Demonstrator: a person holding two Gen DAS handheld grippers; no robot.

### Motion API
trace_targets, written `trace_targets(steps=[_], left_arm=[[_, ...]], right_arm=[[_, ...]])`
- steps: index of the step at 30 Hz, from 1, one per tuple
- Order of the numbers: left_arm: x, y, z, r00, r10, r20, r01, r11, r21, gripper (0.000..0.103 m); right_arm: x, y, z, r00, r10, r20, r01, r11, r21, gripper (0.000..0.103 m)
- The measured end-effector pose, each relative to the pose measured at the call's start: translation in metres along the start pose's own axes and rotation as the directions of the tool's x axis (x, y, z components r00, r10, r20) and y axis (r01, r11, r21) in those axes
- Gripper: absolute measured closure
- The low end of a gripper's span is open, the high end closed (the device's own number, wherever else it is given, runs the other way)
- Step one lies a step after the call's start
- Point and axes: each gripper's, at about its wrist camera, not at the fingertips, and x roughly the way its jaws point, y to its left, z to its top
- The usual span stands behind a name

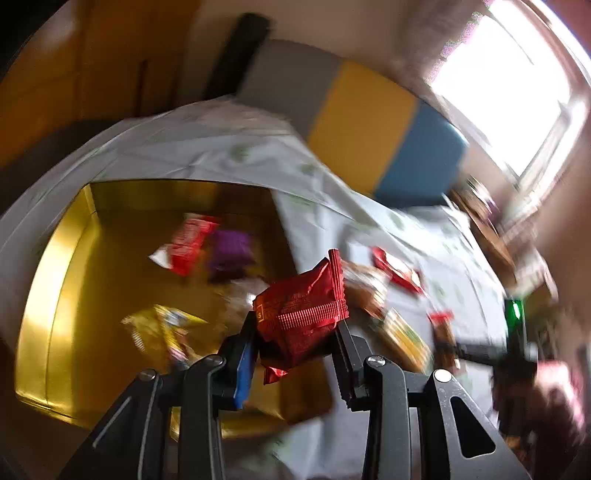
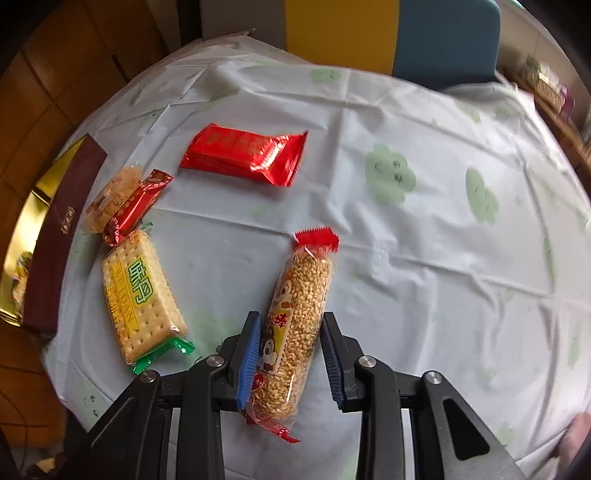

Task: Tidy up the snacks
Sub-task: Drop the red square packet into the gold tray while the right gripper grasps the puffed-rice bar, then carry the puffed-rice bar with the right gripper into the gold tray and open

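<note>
Left claw [image 1: 299, 332]: my jaws are clamped on a red pack [image 1: 301, 317], held in the air over the near right corner of the gold box [image 1: 55, 295].
Right claw [image 2: 291, 350]: my jaws stand either side of the rice bar [image 2: 295, 325], which lies on the cloth [image 2: 443, 258] near its near edge; the left pad touches the wrapper, the right pad shows a thin gap, so I cannot tell whether I grip it.
Cracker pack [image 2: 142, 295]: just left of the rice bar, near the cloth's left edge.
Two small packs [image 2: 125, 203]: beyond the crackers, overlapping, close to the box's brown wall [image 2: 62, 225].
Red bar [image 2: 243, 155]: farther in, towards the far left part of the cloth, apart from the others.
Box contents: a red pack, a purple one and a yellow one, all blurred.
Open room: the cloth's right half and far middle lie bare.
Far edge: yellow and blue panels [image 2: 388, 33] stand behind it.
Near right edge: part of a hand [image 2: 576, 435].
</note>
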Motion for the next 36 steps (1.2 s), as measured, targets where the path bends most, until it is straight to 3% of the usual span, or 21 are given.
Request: trace_targets(steps=[6,8,10,14,17,20,26,31,36], left_arm=[[0.028,0.024,0.033,0.996,0.084,-0.007,-0.084,0.992,-0.090,0.065],[0.043,0.029,0.040,0.996,0.079,-0.034,-0.083,0.991,-0.105,0.060],[0.055,0.034,0.042,0.991,0.124,-0.053,-0.130,0.983,-0.129,0.050],[0.067,0.040,0.035,0.978,0.191,-0.083,-0.200,0.972,-0.120,0.048],[0.061,0.041,0.027,0.976,0.209,-0.065,-0.215,0.972,-0.092,0.040],[0.048,0.039,0.017,0.968,0.249,-0.029,-0.250,0.966,-0.069,0.038],[0.008,0.022,-0.016,0.923,0.378,0.076,-0.380,0.925,0.012,0.038],[-0.011,0.012,-0.036,0.908,0.402,0.116,-0.409,0.911,0.047,0.037],[-0.022,0.004,-0.046,0.909,0.393,0.137,-0.404,0.913,0.060,0.035]], right_arm=[[0.004,-0.003,0.003,0.999,-0.033,0.006,0.033,0.998,-0.048,0.070],[0.004,0.000,0.003,0.999,-0.039,0.009,0.040,0.997,-0.059,0.070],[0.004,0.001,0.003,0.999,-0.043,0.011,0.043,0.997,-0.061,0.070],[0.007,0.008,0.001,0.998,-0.062,0.016,0.063,0.995,-0.077,0.070],[0.013,0.019,0.001,0.996,-0.083,0.023,0.085,0.992,-0.094,0.070],[0.006,0.026,-0.005,0.996,-0.088,0.028,0.090,0.991,-0.097,0.070],[0.006,0.036,-0.011,0.994,-0.101,0.040,0.105,0.989,-0.104,0.070],[0.003,0.037,-0.014,0.993,-0.107,0.050,0.112,0.988,-0.109,0.070],[-0.001,0.041,-0.017,0.991,-0.118,0.056,0.124,0.985,-0.117,0.071]])
